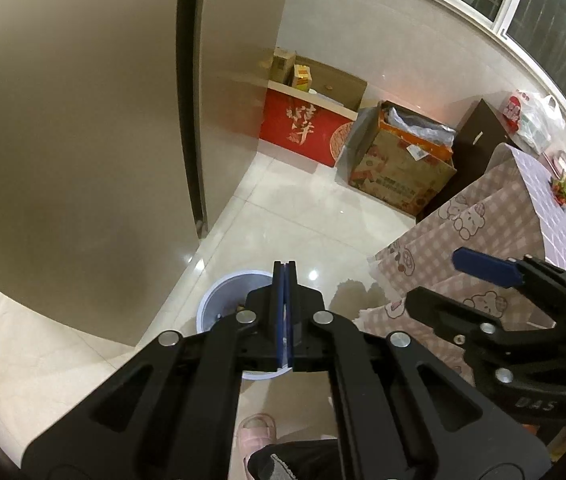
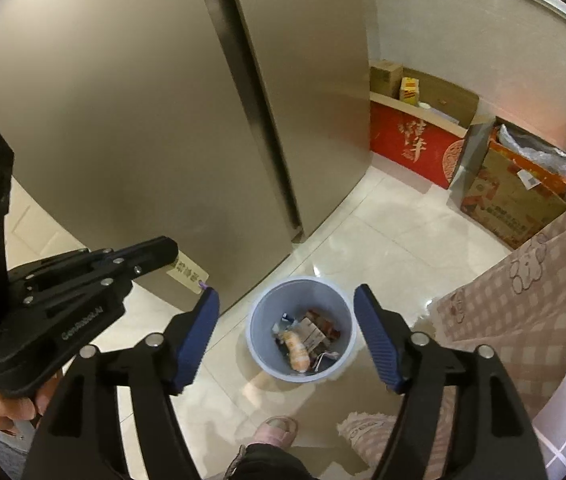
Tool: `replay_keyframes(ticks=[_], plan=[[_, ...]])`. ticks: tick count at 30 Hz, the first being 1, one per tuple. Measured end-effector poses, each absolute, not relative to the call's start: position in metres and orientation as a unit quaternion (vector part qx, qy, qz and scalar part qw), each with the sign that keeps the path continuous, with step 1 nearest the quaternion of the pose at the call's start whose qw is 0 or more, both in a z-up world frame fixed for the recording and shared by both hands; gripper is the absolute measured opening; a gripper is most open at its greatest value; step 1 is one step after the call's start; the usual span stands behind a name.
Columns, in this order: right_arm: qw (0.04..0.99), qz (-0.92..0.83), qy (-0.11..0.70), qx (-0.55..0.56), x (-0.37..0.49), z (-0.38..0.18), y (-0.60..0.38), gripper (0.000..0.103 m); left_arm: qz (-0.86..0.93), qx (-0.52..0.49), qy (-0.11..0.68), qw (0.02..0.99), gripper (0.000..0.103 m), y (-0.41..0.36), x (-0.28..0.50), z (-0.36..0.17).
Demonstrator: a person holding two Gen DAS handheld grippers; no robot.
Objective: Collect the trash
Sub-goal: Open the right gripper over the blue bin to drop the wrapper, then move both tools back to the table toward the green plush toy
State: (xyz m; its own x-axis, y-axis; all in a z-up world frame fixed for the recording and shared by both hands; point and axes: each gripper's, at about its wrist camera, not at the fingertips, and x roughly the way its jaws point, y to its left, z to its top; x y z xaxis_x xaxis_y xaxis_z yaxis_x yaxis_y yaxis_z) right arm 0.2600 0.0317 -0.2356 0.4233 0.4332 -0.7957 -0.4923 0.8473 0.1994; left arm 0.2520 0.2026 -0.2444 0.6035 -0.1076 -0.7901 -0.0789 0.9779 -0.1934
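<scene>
Right wrist view: right gripper (image 2: 287,322) points steeply down, blue pads (image 2: 377,338) spread wide with nothing between them. Framed in the gap, a pale blue wastebasket (image 2: 261,320) stands upright on the glossy tiled floor (image 2: 367,232). Inside it: crumpled wrappers and packets (image 2: 307,338), among them an orange-and-white one.

Left gripper (image 2: 173,254) enters at 9 o'clock, jaws pressed together on a small cream paper tag (image 2: 187,274) with printed characters; the tag sticks out from the tips, above the floor, well short of the basket rim.

Left wrist view: pads (image 1: 285,308) seen flush together; the tag is not visible here. Basket rim (image 1: 219,288) shows just behind the fingers.

Surroundings: steel refrigerator (image 2: 143,120) from 10 to 12 o'clock; red carton (image 2: 411,144) and printed cardboard box (image 2: 511,196) at 2 o'clock; pink checked tablecloth (image 2: 523,304) at 3 o'clock. Pink slipper (image 2: 277,428) at 6 o'clock.
</scene>
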Motion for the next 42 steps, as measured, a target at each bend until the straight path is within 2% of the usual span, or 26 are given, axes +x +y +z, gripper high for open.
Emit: replay_keyframes(ticks=[4,20,21,22,23,24,35,42], plan=[[0.85,0.264,0.455,-0.028,0.261,-0.236,0.026,0.074,-0.01,-0.101,0.453,0.886,0.001,0.199,0.26,-0.25],[0.86,0.245,0.447,-0.007,0.268,-0.239,0.015,0.077,0.017,-0.108,0.485,0.868,0.002,0.199,0.279,-0.264],[0.86,0.245,0.448,-0.006,0.268,-0.24,0.014,0.077,0.02,-0.106,0.491,0.864,0.009,0.2,0.28,-0.266],[0.86,0.245,0.448,-0.005,0.268,-0.24,0.013,0.077,0.025,-0.104,0.498,0.861,0.036,0.199,0.28,-0.267],[0.859,0.244,0.449,-0.005,0.268,-0.24,0.013,0.077,0.037,-0.102,0.501,0.858,0.058,0.201,0.279,-0.269],[0.858,0.247,0.45,-0.005,0.267,-0.239,0.013,0.077,0.044,-0.102,0.495,0.862,0.075,0.201,0.278,-0.268],[0.865,0.242,0.438,-0.002,0.253,-0.22,-0.008,0.077,0.055,-0.078,0.461,0.882,0.076,0.188,0.257,-0.235],[0.878,0.234,0.418,-0.001,0.247,-0.192,-0.046,0.077,0.027,-0.064,0.432,0.899,0.077,0.149,0.253,-0.198]])
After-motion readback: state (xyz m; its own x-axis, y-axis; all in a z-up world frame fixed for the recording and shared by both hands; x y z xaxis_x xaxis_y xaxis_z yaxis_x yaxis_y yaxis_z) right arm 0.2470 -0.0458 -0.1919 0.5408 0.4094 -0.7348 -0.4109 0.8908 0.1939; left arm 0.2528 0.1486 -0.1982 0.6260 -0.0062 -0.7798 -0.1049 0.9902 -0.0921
